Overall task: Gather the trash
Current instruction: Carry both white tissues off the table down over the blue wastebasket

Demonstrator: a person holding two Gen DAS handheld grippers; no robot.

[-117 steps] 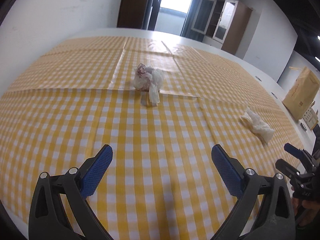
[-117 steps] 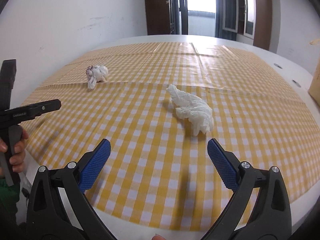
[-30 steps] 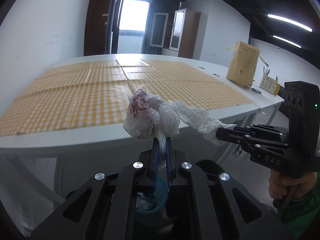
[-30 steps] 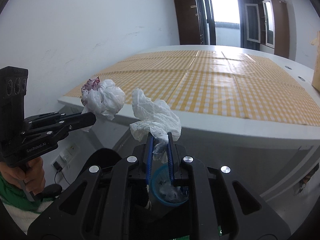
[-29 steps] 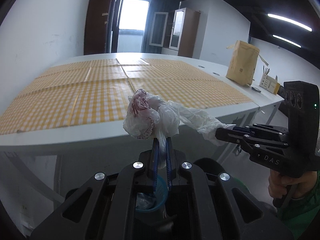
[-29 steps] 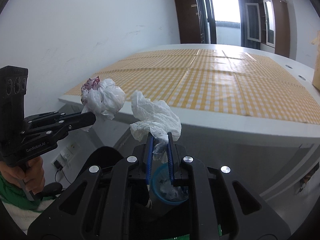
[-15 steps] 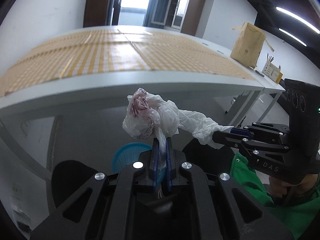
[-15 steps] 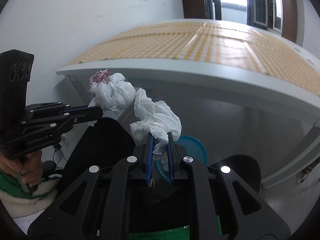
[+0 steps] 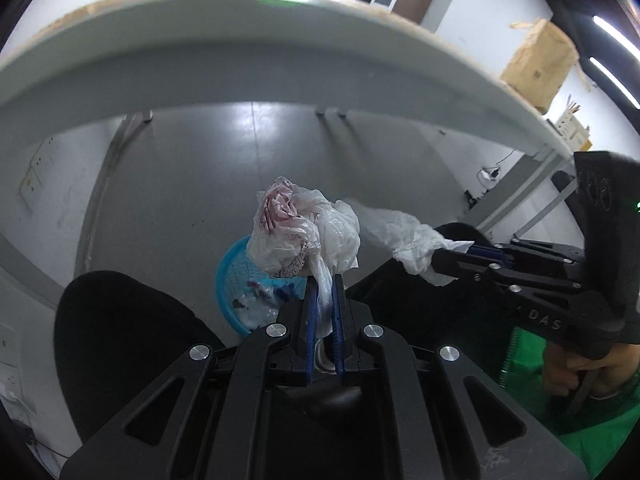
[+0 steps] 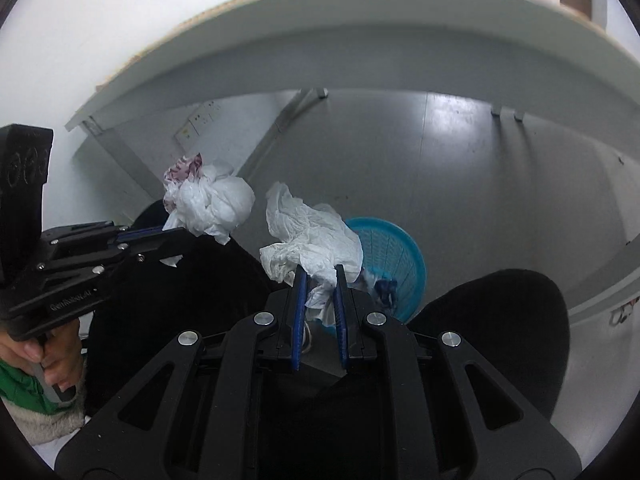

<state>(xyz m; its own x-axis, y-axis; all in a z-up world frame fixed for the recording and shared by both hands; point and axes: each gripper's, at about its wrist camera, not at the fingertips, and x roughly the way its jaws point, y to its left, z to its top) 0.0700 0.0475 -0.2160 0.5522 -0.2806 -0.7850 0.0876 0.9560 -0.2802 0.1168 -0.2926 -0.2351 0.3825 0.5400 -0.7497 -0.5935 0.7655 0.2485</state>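
My left gripper (image 9: pixel 323 280) is shut on a crumpled plastic bag (image 9: pixel 300 236) with pink print, held in the air below the table edge. My right gripper (image 10: pixel 318 270) is shut on a wad of white tissue (image 10: pixel 312 240). A blue mesh waste basket (image 9: pixel 236 280) stands on the grey floor just beyond both wads, with scraps inside; the bag and tissue hide part of it. In the left wrist view the right gripper (image 9: pixel 464 250) comes in from the right with the tissue (image 9: pixel 404 236). In the right wrist view the left gripper (image 10: pixel 160 236) holds the bag (image 10: pixel 208 200) at left.
The table's white front edge (image 9: pixel 280 40) arches overhead, its legs (image 10: pixel 280 124) reaching the floor behind the basket (image 10: pixel 396 260). Black chair seats (image 9: pixel 120 340) (image 10: pixel 500 328) flank the basket. A person's hand (image 10: pixel 48 356) and green sleeve show at the sides. A brown paper bag (image 9: pixel 536 64) sits at far right.
Both grippers have sunk from tabletop height to below the table edge and tilted down, each keeping its trash. The blue basket on the floor has come into plain view.
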